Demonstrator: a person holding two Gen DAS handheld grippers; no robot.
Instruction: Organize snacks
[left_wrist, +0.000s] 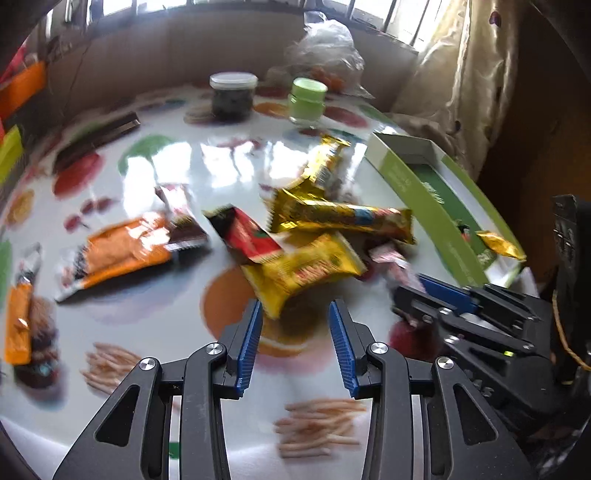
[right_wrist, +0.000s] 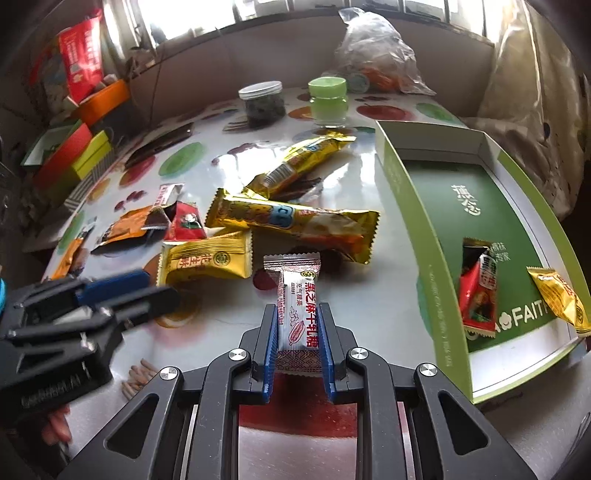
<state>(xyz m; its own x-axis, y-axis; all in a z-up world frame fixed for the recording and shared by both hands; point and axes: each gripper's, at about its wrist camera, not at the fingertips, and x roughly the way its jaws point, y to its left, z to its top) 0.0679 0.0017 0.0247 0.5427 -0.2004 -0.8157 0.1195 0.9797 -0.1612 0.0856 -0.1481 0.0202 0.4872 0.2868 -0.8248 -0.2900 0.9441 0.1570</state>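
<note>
My right gripper is shut on a white and red candy packet, held just above the table, left of the green box. The box holds a red packet and a yellow packet. My left gripper is open and empty, just short of a yellow snack packet in the pile. The pile also has long gold bars, a red packet and orange packets. The right gripper also shows in the left wrist view, and the left gripper in the right wrist view.
A dark jar and a green-lidded jar stand at the back with a plastic bag. Coloured boxes sit at the left edge. The tablecloth has printed fruit patterns. A curtain hangs on the right.
</note>
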